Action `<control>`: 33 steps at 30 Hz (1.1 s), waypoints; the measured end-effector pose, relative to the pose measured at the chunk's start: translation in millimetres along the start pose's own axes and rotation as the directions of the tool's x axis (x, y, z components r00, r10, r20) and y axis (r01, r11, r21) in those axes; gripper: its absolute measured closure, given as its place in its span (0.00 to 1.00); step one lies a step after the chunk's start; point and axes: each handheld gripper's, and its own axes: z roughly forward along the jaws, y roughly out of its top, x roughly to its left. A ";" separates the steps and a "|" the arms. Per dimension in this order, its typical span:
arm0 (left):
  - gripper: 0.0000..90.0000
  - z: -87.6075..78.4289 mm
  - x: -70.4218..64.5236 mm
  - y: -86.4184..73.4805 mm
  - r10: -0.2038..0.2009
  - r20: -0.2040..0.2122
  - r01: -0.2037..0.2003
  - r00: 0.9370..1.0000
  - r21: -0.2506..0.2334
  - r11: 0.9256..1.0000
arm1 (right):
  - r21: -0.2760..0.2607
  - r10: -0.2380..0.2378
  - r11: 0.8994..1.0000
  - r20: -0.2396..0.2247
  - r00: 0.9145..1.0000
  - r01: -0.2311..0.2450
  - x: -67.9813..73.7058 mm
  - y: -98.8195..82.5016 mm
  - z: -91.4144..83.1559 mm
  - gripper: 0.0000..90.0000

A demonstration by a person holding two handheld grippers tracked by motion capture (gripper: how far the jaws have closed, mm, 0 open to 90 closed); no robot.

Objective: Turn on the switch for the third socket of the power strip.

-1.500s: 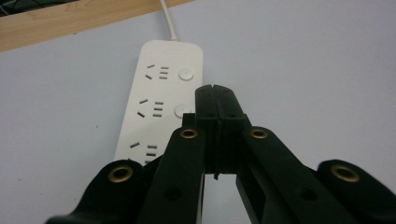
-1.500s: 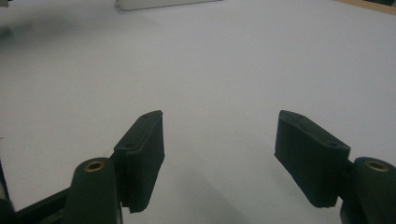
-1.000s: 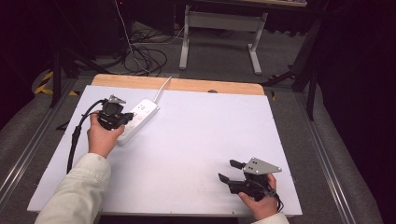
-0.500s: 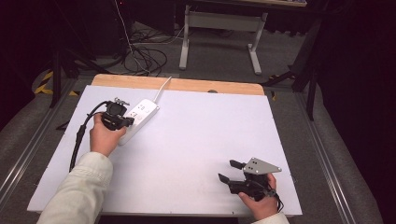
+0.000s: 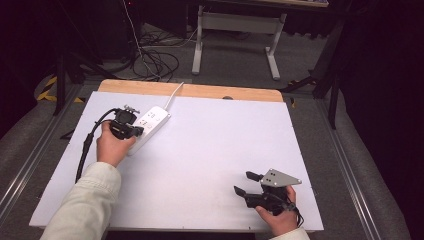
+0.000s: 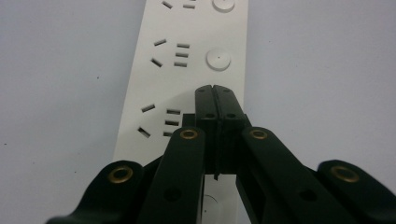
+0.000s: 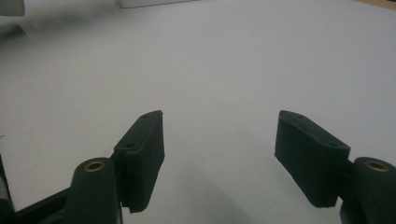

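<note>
Barely anything has shifted since the earlier frames: the left gripper has nudged a touch along the power strip, and the right gripper hasn't budged from its spot near the front right corner of the table.

So where am I with this? Looks like I'm working on the strip's switch buttons. It lies at the back left of the white board, cord running off toward the wooden edge. In the left gripper view the jaws are pinched fully together with nothing between them, tips sitting right over the strip, just short of a round button. Can't tell if the tips are actually touching the plastic or floating just above it.

Right gripper's jaws stand wide apart over bare table, holding nothing, basically parked.

My read: approach is done, the actual press hasn't clearly happened yet. Left to do is poke that button, maybe the next one up too.
</note>
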 end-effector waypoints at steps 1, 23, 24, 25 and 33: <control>1.00 -0.2 0.1 -0.2 -0.007 -0.001 0.007 1.000 0.003 1.000 | 0.000 0.001 1.000 0.000 1.000 -0.001 0.0 0.0 0.0 0.38; 1.00 1.0 -5.7 -0.1 0.028 -0.045 -0.027 0.999 0.013 1.000 | -0.001 -0.001 1.000 0.002 1.000 0.001 0.9 0.4 -0.7 0.38; 1.00 0.9 -6.7 0.0 0.026 -0.050 -0.026 0.998 0.017 1.000 | -0.002 -0.001 1.000 0.001 1.000 0.001 0.9 0.3 -0.6 0.38; 1.00 1.2 -7.0 0.2 0.029 -0.054 -0.028 0.998 0.016 0.999 | -0.002 -0.001 1.000 0.001 1.000 0.001 1.0 0.3 -0.6 0.38; 1.00 1.9 -8.6 0.6 0.037 -0.061 -0.036 0.997 0.025 0.999 | -0.002 -0.001 1.000 -0.001 1.000 0.001 1.2 0.3 -0.6 0.38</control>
